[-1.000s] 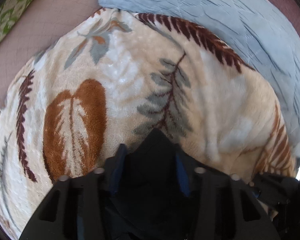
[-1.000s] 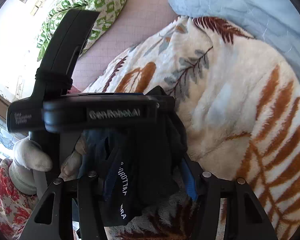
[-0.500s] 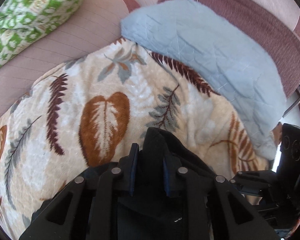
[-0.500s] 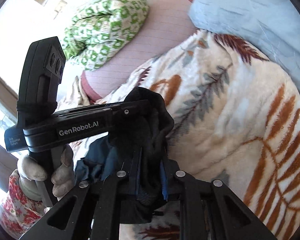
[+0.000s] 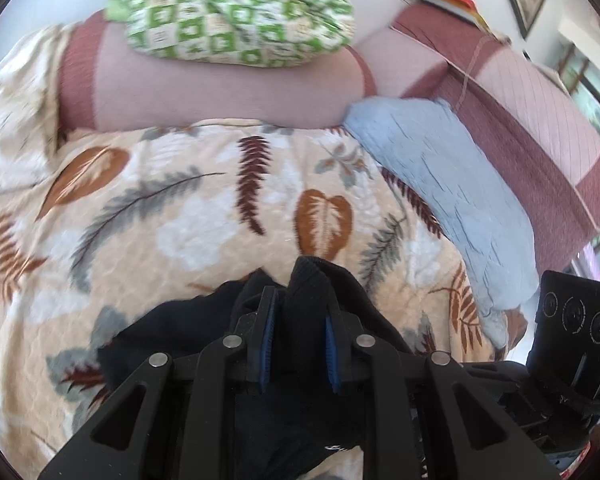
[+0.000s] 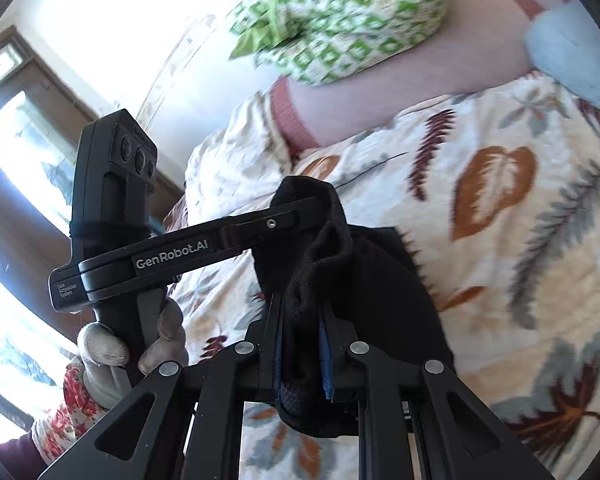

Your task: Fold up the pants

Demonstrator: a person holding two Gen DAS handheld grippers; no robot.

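The black pants hang bunched above a cream blanket with a leaf pattern. My left gripper is shut on a fold of the dark fabric, which sticks up between its blue pads. My right gripper is shut on another bunch of the pants, close beside the left one. In the right wrist view the left gripper reaches in from the left, its tip buried in the cloth, held by a gloved hand. The rest of the pants droops below both grippers, out of sight.
The blanket covers a pink sofa. A green and white patterned cushion lies on the armrest at the back. A light blue quilt lies along the backrest on the right. Bright windows are at the left.
Both pairs of jaws have closed on the black fabric. Both grippers have risen and pulled back from the blanket, so more of the sofa and the green cushion shows.
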